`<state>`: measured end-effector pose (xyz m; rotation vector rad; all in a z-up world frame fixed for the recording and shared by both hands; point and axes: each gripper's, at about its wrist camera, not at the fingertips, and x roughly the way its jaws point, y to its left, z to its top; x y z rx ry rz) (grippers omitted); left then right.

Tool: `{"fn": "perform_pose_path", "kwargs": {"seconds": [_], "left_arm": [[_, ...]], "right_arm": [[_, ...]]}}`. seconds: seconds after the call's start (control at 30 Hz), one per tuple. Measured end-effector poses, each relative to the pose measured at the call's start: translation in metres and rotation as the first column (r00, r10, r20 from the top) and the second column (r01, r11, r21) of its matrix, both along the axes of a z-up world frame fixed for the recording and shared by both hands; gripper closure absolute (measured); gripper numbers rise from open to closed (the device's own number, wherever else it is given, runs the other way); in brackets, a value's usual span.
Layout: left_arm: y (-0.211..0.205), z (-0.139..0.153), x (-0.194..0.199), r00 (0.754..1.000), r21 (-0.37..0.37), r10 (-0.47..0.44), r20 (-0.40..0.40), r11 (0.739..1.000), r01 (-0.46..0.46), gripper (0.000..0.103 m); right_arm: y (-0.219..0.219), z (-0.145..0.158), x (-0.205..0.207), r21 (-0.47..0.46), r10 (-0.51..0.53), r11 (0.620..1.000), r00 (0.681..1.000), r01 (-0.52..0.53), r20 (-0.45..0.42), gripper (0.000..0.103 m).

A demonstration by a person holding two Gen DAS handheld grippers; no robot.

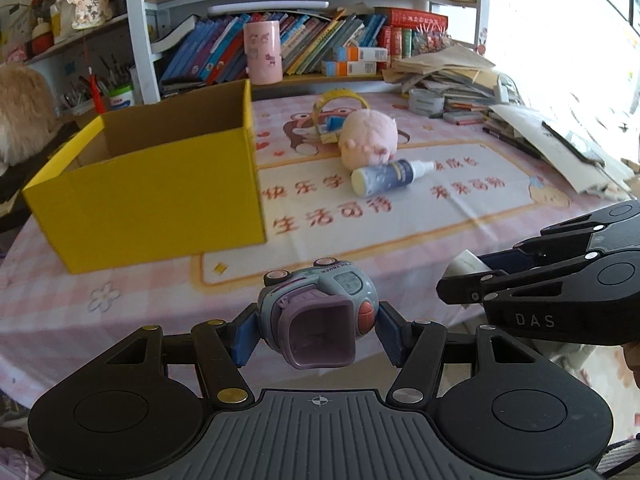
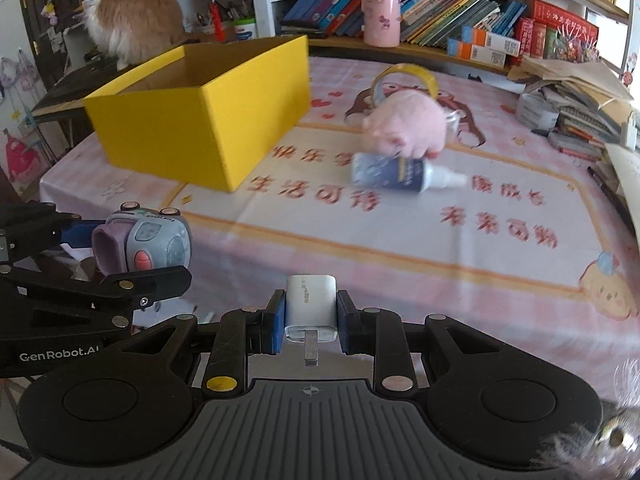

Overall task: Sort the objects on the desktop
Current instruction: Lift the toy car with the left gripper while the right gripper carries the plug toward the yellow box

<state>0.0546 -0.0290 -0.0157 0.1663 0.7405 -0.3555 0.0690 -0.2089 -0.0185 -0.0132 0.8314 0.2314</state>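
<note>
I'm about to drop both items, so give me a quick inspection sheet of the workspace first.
Surface: table under a pink printed cloth.
Job's things: open yellow box, no contents visible; toy truck in the left gripper; white charger plug in the right gripper; pink plush, spray bottle lying on its side against it, and tape roll behind, all on the cloth.
Clutter: paper and book pile at the right edge; pen.
Grippers: both shut on their items, held above the near table edge.
Cables: nothing seen.
Surroundings: bookshelf with pink cup; furry animal behind the box.
</note>
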Motion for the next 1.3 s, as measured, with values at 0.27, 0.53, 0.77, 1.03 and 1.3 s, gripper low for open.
{"fn": "perform_pose_path", "kwargs": {"seconds": [0.27, 0.53, 0.77, 1.03, 1.3], "left_arm": [[0.043, -0.004, -0.026, 0.999, 0.009, 0.04, -0.022, 0.999, -0.04, 0.043], [0.068, -0.002, -0.041, 0.998, 0.003, 0.065, -0.011, 0.998, -0.065, 0.043], [0.084, -0.001, -0.044, 0.996, -0.017, 0.092, 0.0, 0.996, -0.092, 0.043], [0.094, 0.0, -0.046, 0.994, -0.027, 0.105, 0.006, 0.994, -0.105, 0.043], [0.102, 0.0, -0.048, 0.991, -0.021, 0.134, 0.007, 0.991, -0.134, 0.043]], "right_arm": [[0.042, -0.01, -0.023, 0.038, 0.002, 0.999, 1.0, -0.001, -0.024, 0.08], [0.069, -0.012, -0.032, 0.056, 0.022, 0.998, 0.999, -0.02, -0.043, 0.08], [0.084, -0.009, -0.034, 0.038, 0.051, 0.998, 0.998, -0.05, -0.033, 0.08], [0.095, -0.006, -0.033, 0.019, 0.07, 0.997, 0.997, -0.07, -0.016, 0.08], [0.108, -0.008, -0.029, 0.017, 0.112, 0.994, 0.994, -0.112, -0.015, 0.08]]}}
